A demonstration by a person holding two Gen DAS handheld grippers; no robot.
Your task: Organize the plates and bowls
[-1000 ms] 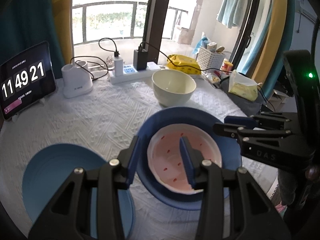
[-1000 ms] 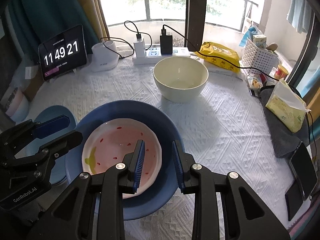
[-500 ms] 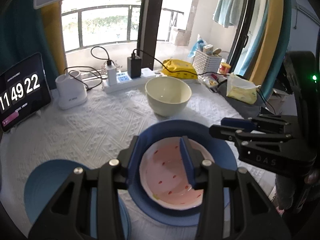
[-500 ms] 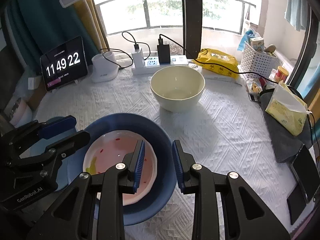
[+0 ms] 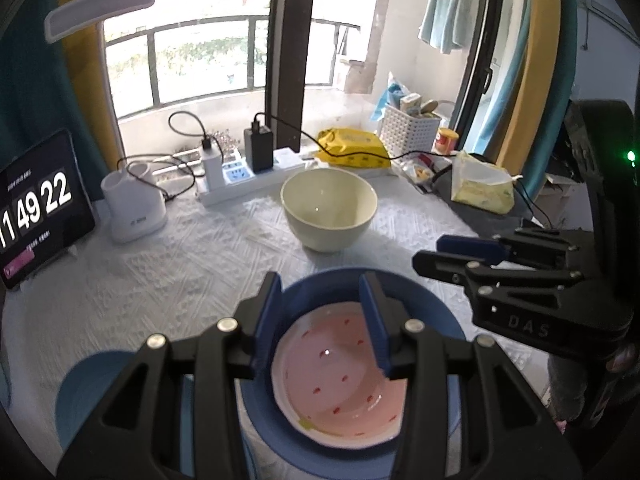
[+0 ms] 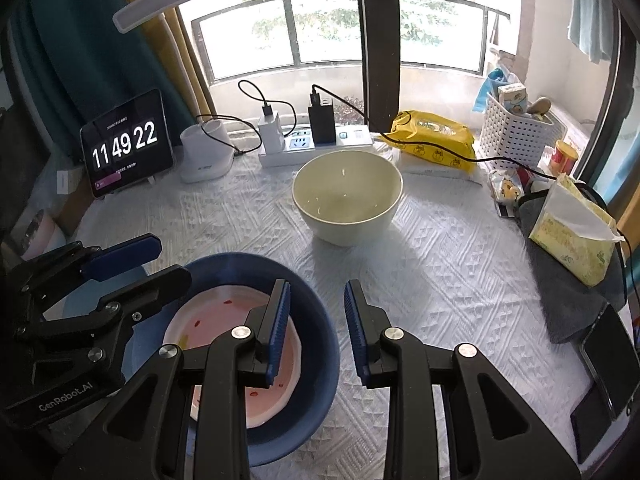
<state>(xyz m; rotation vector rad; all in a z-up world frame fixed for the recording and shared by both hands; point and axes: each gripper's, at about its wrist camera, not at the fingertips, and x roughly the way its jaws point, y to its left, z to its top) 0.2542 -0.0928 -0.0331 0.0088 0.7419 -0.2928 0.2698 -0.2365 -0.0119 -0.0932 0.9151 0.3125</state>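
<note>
Plate (image 5: pixel 340 376) in bowl (image 6: pixel 316 308), 2nd bowl (image 6: pixel 347 196) behind.

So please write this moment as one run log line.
left gripper: open, empty | right gripper: open, empty | pink plate: inside blue bowl | cream bowl: apart, behind

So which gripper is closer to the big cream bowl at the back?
Probably the right, though it's close. The right gripper hovers in front of the cream bowl, over the blue bowl's near edge. The left gripper hangs over the pink dish, a little further back.

Home: balcony towel (image 5: pixel 444 10), tablecloth (image 6: pixel 440 264)
</note>
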